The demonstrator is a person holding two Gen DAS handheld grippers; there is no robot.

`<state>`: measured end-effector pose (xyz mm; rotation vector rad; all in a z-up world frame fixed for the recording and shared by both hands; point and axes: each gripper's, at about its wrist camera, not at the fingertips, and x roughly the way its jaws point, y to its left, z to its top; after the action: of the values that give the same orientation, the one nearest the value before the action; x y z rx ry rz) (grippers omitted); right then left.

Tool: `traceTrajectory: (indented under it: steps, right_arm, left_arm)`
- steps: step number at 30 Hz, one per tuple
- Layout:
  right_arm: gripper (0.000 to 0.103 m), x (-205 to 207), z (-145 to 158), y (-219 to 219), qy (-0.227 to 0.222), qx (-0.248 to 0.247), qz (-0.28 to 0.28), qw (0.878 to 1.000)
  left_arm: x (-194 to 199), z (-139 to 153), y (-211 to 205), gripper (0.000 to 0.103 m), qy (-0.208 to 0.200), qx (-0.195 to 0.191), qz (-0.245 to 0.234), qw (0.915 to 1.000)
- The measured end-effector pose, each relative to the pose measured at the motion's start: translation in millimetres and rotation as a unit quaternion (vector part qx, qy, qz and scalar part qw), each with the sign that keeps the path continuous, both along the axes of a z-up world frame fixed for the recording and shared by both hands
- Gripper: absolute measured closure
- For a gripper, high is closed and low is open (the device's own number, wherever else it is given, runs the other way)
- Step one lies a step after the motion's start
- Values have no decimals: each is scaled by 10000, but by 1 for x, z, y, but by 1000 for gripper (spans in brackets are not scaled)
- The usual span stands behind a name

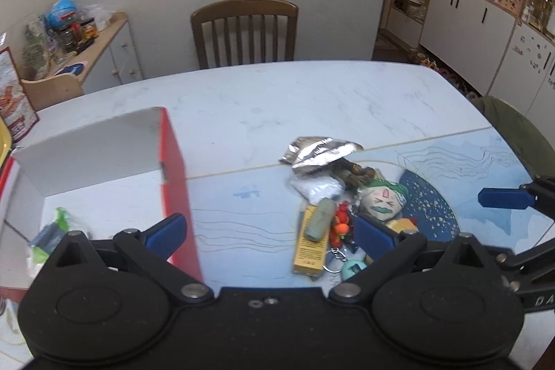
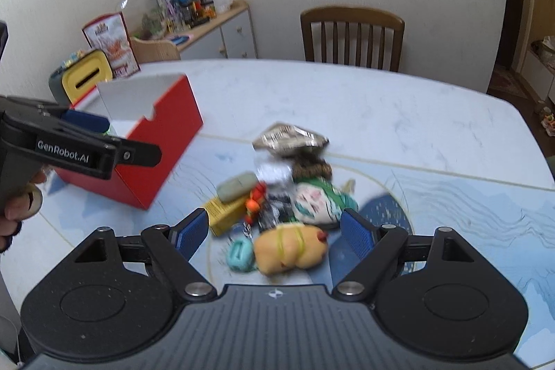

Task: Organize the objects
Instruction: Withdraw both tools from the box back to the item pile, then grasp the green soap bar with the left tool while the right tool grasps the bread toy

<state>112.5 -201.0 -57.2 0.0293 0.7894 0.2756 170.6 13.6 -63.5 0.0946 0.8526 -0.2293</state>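
- Objects to be organized are heaped on the table (image 2: 399,113) at centre frame in the right wrist view: a yellow plush toy (image 2: 289,250), a teal keyring piece (image 2: 240,255), a yellow carton (image 2: 225,214) with a grey-green oblong case (image 2: 237,185) resting on it, orange beads (image 2: 256,196), a plush face with a green cap (image 2: 321,200) and a crumpled foil packet (image 2: 289,138)
- A red box (image 2: 163,141), white inside and open at the top, is seen at left of centre, well apart from the heap; it is judged to be the receiving container
- In the left wrist view, a few small items, one green (image 1: 52,231), are noted already inside the box at lower left; these are too blurred to identify
- The right gripper (image 2: 275,236) is found spread wide with nothing held, the plush toy lying between and just ahead of its blue pads (image 2: 359,234)
- The left gripper (image 1: 270,233) is likewise wide apart and empty, positioned between box and heap
- The step in hand is judged to be a pick of the plush toy, the nearest item
- It is advised that the pads be centred across the toy's body, clear of the keyring piece touching its left side, and closed gently, since the toy is expected to compress
- The box wall should be cleared before release
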Motion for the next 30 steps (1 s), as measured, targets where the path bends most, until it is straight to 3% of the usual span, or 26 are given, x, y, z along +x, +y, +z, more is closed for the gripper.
traceTrajectory:
  steps: [13,18,24,30]
  right_arm:
    - [20,17,-45,-4,368,-211,134,9990]
    - [20,25,-59,2,492,-302,258,9980]
    - [20,36,-69,4,614,-329,294,9971]
    - [20,45,-76,5,688,-345,309,9966]
  left_arm:
    - [19,-43,-32,1,264,156,-263,9992]
    - [31,-57,-34,1,396,-26,-275,9988]
    - [45,-73,-33,1,391,152,-237,9988]
    - [53,-84,-36,12,429,230,-335,9983]
